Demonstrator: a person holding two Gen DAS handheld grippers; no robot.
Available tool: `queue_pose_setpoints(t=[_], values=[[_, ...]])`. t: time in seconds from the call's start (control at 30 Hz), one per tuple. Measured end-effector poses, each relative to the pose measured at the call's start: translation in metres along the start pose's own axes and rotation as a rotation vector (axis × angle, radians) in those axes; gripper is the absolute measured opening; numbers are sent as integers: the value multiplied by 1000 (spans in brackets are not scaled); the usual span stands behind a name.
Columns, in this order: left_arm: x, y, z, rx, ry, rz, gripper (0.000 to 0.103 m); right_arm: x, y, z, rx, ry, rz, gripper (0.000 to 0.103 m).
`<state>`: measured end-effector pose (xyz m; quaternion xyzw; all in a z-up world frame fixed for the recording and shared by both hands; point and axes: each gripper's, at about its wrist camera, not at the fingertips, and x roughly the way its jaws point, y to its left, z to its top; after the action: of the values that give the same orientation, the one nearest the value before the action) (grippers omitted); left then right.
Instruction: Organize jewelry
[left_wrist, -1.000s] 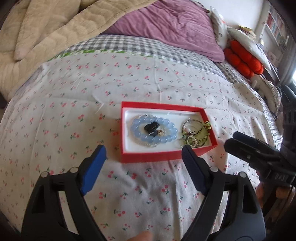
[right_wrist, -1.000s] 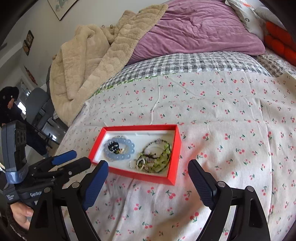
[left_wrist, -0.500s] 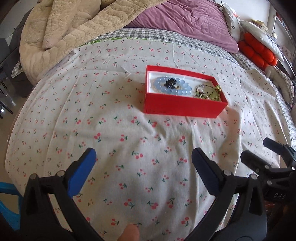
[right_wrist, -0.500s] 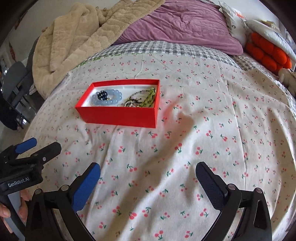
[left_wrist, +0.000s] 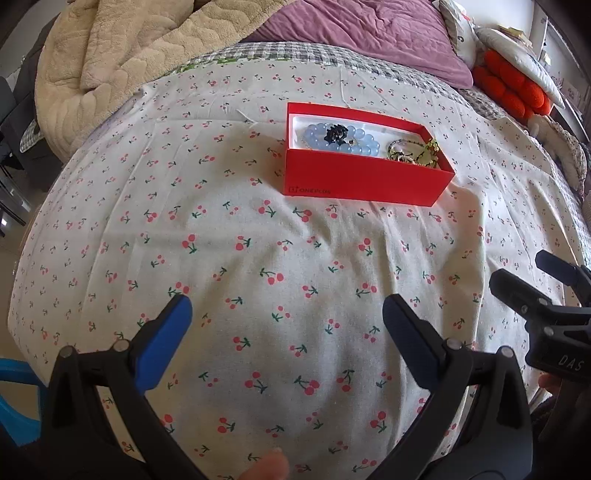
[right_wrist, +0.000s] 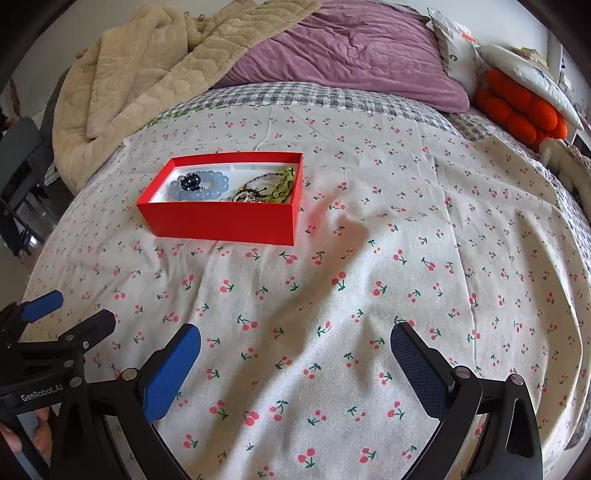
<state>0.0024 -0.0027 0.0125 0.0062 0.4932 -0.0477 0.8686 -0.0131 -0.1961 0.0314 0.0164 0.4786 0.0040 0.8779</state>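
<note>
A red box (left_wrist: 364, 181) with a white lining sits on the cherry-print bedspread (left_wrist: 258, 258); it also shows in the right wrist view (right_wrist: 221, 219). Inside lie a pale blue bead bracelet (left_wrist: 354, 142) with a small black piece (left_wrist: 335, 133) on it, and a tangle of green and dark chains (left_wrist: 415, 152) at the right end. My left gripper (left_wrist: 286, 319) is open and empty, well short of the box. My right gripper (right_wrist: 295, 349) is open and empty, back from the box and to its right.
A beige quilted blanket (right_wrist: 147, 70) and a purple duvet (right_wrist: 351, 51) are piled at the head of the bed. Orange cushions (right_wrist: 517, 107) lie at the far right. A dark chair (right_wrist: 18, 166) stands off the bed's left side.
Both grippers have pulled back from the box, which now sits farther away and is seen more from the side. Both stay open and empty.
</note>
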Motion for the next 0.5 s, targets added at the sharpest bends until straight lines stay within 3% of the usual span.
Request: queue_pose_setpoints(t=[0.5], values=[[12,-2,1,-10,37,-14,102,18,0,10,18,26,-20,103]])
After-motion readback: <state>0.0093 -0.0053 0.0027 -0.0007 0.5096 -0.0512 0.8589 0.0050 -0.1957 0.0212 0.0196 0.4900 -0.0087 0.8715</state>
